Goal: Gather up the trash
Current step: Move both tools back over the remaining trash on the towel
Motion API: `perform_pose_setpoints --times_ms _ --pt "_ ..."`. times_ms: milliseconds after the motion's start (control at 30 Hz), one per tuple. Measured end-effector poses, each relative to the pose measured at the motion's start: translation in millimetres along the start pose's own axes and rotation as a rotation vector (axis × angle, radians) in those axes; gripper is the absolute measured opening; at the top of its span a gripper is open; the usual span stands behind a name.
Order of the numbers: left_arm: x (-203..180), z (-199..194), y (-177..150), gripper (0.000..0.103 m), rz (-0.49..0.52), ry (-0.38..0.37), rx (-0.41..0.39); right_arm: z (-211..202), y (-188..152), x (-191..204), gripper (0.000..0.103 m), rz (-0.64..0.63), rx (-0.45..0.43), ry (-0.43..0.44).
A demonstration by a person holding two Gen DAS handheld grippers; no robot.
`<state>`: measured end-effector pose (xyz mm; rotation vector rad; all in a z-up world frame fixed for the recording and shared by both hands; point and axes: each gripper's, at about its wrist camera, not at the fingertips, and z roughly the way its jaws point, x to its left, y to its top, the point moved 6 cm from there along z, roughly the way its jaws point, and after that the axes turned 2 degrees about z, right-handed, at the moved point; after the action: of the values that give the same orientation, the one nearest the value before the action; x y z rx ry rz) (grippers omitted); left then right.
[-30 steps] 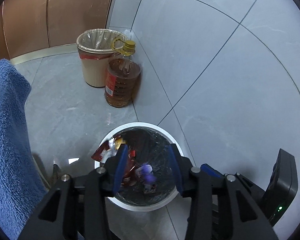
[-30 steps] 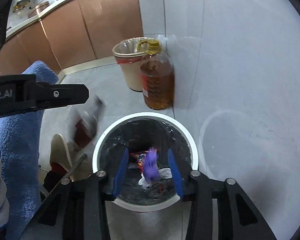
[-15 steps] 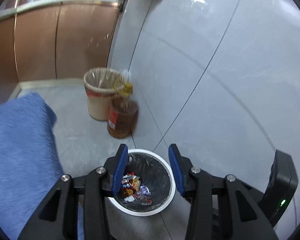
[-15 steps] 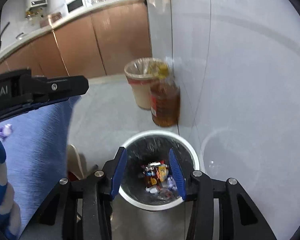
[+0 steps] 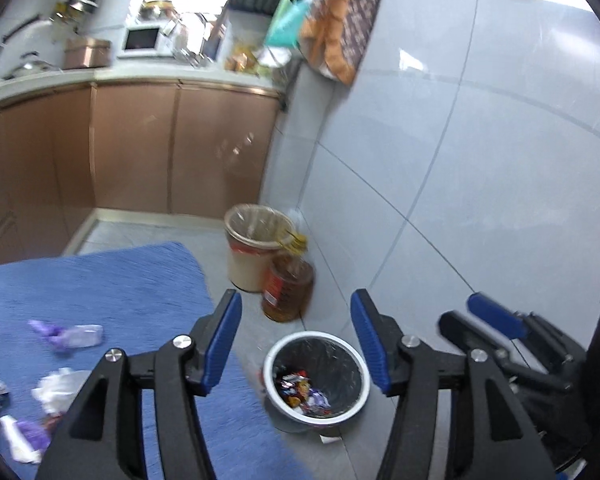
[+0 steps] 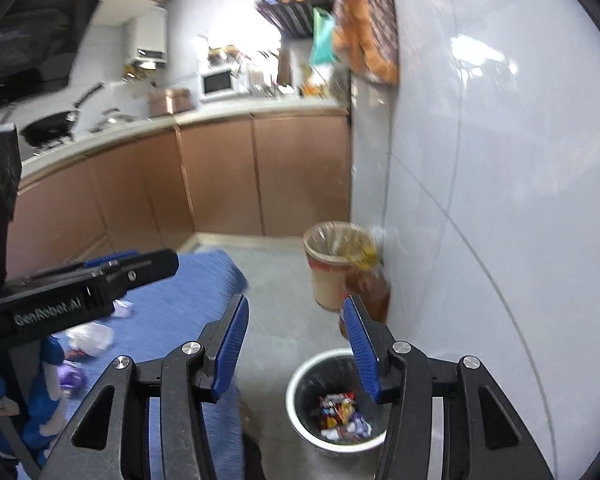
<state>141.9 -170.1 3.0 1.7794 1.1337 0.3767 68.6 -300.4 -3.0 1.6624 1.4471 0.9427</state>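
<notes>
**A:** Kitchen first: what fills it?

**B:** Copper-brown cabinet fronts under a pale worktop, glossy grey wall tiles on the right, and a blue terry cloth spread over the table at lower left.

**A:** And the rubbish?

**B:** A round white-rimmed bin with a black liner stands on the floor beside the table, coloured wrappers inside. More scraps, purple and white, lie on the cloth.

**A:** The tools?

**B:** The left tool and right tool both hang above the bin, blue pads parted, having just been widening, nothing between them.
</notes>
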Motion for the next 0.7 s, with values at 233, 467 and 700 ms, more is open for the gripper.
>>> perform_pose_setpoints --times_ms 233,467,700 --pt "32 -91 9 0.073 -0.01 0.096 -0.121 -51 24 49 0.052 -0.079 -0.102 0.076" --pt "69 -171 4 0.076 -0.022 0.199 -0.211 -88 36 87 0.053 -0.139 -0.173 0.139" --pt "113 -234 -10 0.076 -0.062 0.3 -0.256 -115 39 113 0.053 -0.169 -0.217 0.198"
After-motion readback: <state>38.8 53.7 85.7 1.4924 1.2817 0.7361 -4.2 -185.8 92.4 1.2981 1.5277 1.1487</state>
